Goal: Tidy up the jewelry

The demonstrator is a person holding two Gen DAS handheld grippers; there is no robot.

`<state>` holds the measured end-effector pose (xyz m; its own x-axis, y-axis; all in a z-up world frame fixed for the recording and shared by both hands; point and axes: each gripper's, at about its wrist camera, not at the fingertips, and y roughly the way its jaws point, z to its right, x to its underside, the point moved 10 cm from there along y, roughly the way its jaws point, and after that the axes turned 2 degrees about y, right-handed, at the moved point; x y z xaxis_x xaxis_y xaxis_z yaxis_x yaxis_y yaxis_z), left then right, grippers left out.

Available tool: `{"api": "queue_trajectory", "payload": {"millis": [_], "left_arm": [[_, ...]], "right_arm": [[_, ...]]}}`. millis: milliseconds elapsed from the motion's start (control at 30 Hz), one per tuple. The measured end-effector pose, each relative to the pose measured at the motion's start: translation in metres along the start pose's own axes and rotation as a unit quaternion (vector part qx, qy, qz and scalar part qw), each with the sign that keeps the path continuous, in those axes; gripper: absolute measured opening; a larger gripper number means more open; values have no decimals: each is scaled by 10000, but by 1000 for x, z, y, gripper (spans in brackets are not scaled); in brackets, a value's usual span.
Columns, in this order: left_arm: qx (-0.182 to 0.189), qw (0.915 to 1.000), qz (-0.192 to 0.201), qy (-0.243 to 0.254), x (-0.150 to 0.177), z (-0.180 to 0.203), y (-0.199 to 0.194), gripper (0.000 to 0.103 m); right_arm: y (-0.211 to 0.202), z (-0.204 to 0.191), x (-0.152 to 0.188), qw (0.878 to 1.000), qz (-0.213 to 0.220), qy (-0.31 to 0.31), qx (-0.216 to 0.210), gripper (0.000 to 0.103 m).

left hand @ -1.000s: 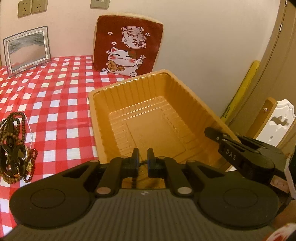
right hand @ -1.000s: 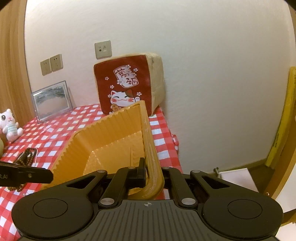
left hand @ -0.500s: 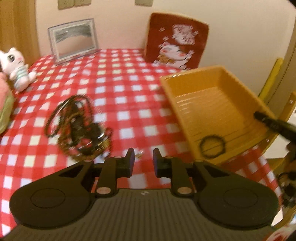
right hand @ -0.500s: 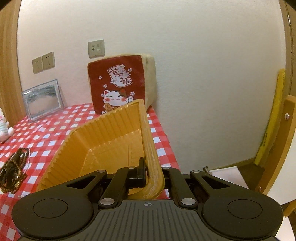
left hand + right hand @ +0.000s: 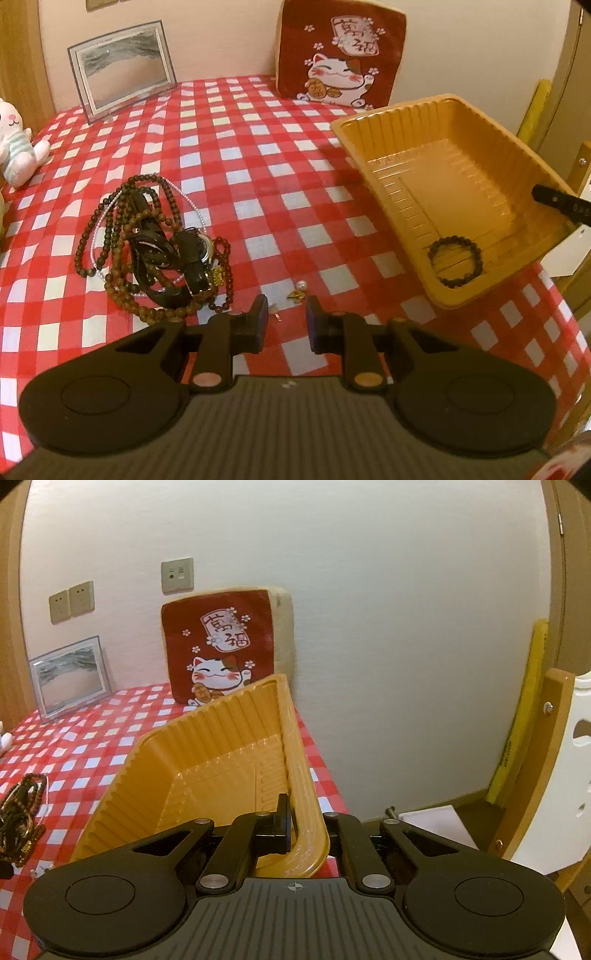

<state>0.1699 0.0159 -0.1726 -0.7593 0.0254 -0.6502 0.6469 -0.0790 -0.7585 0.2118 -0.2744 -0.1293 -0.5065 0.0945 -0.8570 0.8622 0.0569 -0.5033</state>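
We see one black bead bracelet (image 5: 455, 263) in orange tray (image 5: 373, 123); bead pile (image 5: 155, 243) at nine o'clock, pearl earring (image 5: 302, 285) left. Left gripper (image 5: 283, 325) just parted, empty; right gripper (image 5: 295, 823) clenched on tray rim.

Two large Chinese characters, 萬福, are printed on a pale tag-shaped panel on the red lucky-cat cushion (image 5: 221, 648), which is leaned against the wall. Small white lettering is seen on the black finger of the right gripper (image 5: 565, 205), but it is cut off and cannot be read.
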Motion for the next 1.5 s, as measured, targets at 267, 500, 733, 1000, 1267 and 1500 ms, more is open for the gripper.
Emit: {"api": "queue_trajectory", "payload": {"millis": [267, 500, 733, 1000, 1267, 1500], "left_arm": [[35, 9999, -91, 119, -2, -5, 17, 19], [26, 9995, -209, 236, -1, -6, 32, 19], [-5, 9992, -282, 282, 1, -7, 41, 15], [-45, 9990, -298, 333, 3, -5, 42, 8], [-73, 9984, -148, 546, -1, 0, 34, 7], [48, 9982, 163, 571, -18, 9, 15, 7]], "right_arm": [[-1, -2, 1, 9999, -42, 28, 101, 5], [-1, -2, 0, 9999, -43, 24, 126, 5], [0, -2, 2, 9999, -53, 26, 114, 5], [0, -1, 4, 9999, -69, 13, 95, 5], [-1, -2, 4, 10000, -67, -12, 66, 5], [-3, -3, 5, 9999, -95, -21, 27, 5]]}}
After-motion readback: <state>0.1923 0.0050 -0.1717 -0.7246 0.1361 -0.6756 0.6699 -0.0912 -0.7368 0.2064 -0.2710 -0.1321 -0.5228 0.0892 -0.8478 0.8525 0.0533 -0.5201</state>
